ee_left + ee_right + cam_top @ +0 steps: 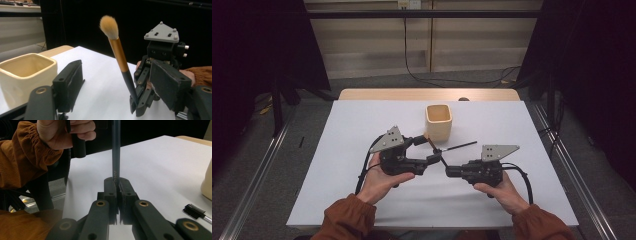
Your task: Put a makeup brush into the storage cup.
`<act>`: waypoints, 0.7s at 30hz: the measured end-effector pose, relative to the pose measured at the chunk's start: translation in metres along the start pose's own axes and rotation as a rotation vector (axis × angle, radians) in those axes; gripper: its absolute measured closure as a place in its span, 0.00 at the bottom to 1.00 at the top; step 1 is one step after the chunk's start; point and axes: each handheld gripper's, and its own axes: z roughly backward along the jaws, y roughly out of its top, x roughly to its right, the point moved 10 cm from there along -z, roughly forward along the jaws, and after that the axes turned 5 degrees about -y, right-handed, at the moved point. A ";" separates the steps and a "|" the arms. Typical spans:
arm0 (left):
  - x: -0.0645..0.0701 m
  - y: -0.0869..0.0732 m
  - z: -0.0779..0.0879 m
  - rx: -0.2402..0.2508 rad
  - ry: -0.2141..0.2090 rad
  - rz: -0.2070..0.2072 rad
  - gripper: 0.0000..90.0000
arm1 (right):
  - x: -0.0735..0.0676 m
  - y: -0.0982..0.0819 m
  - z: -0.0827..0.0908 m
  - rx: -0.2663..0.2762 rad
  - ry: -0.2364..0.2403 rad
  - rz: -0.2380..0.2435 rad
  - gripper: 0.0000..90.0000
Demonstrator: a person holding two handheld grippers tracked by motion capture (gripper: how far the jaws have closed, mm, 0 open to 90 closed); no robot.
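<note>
While the right claw [117,185] clamps the makeup brush [117,53] by its handle end | left claw [117,82] gapes, bracketing it unpinched | cup [438,121] just beyond, likely destination

Your high view is dim at the edges, with dark curtains on both sides. The white surface [362,150] is evenly lit from above, with soft shadows and no glare. In your left gripper view the cup [25,72] and near jaws are slightly soft. In your right gripper view the sleeve [22,157] blurs against a black background.
</note>
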 end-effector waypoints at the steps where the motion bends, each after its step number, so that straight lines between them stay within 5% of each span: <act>1: 0.000 0.001 0.000 0.004 -0.005 0.003 0.32 | 0.000 0.000 0.000 0.000 0.001 0.000 0.96; 8: 0.000 0.005 -0.004 0.003 -0.015 0.005 0.56 | 0.004 -0.001 -0.001 0.005 -0.008 -0.013 0.96; 21: -0.003 0.005 0.000 0.010 -0.014 0.063 0.73 | 0.004 -0.001 0.000 0.007 -0.018 -0.014 0.96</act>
